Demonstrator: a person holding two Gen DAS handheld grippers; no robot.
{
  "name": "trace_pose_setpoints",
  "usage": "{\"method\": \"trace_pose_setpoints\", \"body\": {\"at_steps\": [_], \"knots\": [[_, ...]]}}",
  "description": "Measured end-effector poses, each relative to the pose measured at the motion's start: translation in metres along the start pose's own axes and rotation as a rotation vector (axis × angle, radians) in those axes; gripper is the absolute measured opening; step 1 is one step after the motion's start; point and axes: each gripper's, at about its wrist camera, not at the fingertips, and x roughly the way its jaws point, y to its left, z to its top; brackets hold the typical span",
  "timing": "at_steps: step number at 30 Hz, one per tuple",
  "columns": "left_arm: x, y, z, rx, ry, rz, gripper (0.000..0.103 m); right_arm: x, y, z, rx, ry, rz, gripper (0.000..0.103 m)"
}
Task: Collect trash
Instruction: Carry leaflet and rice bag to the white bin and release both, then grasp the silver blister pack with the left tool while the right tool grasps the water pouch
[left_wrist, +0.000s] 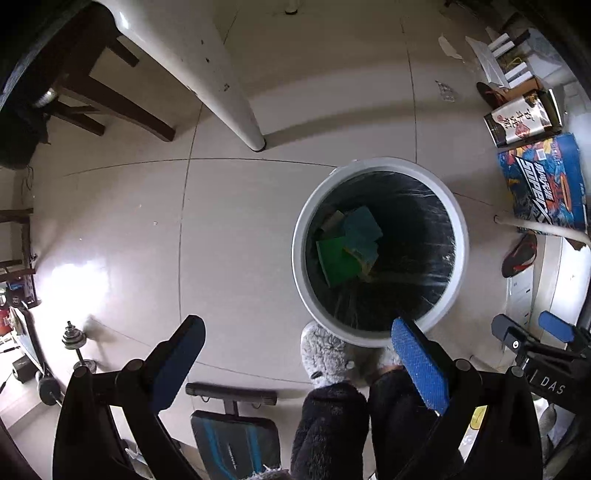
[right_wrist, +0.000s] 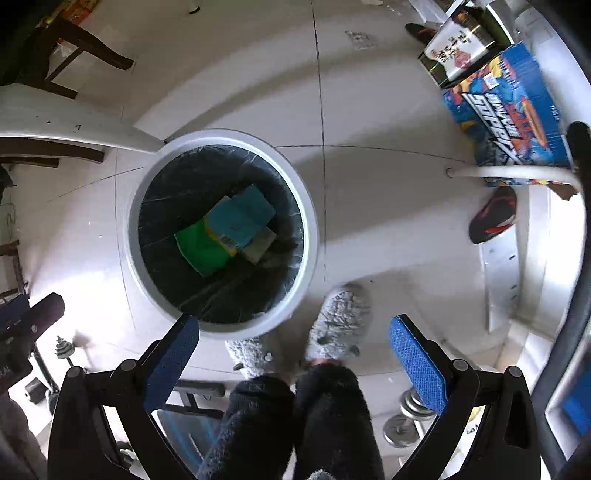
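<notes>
Above the white bin (left_wrist: 380, 254), the left hand-held gripper (left_wrist: 297, 363) and right hand-held gripper (right_wrist: 295, 363) hung spread wide, holding nothing. The green and blue trash (right_wrist: 229, 229) lay inside on the black liner. Any further release should stay centred over the rim.

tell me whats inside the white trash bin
The white trash bin has a black liner holding a green package and a blue one. Anything beneath them is covered.

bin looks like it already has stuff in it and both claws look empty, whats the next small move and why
Probably lift both away toward more trash: the left claw and right claw are open and empty, and the boxes already lie inside the bin.
</notes>
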Motion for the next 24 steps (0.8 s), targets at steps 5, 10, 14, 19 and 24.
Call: {"method": "trace_pose_setpoints", "body": {"at_steps": [5, 10, 14, 19, 24], "knots": [[-0.039, 0.001, -0.011, -0.003, -0.018, -0.007, 0.103, -0.049, 0.002, -0.015, -0.008, -0.031, -0.002, 0.103], [-0.086, 0.001, -0.027, -0.006, -0.033, -0.020, 0.103, -0.107, 0.007, -0.037, -0.026, -0.069, -0.007, 0.103], [-0.133, 0.000, -0.044, 0.010, -0.054, -0.019, 0.103, -0.155, 0.010, -0.056, -0.031, -0.088, -0.003, 0.103], [-0.190, 0.006, -0.063, 0.030, -0.066, -0.032, 0.103, -0.223, 0.012, -0.085, -0.037, -0.090, 0.026, 0.103], [-0.248, 0.015, -0.077, 0.040, -0.095, -0.042, 0.103, -0.288, 0.015, -0.109, -0.019, -0.113, 0.070, 0.103]]}}
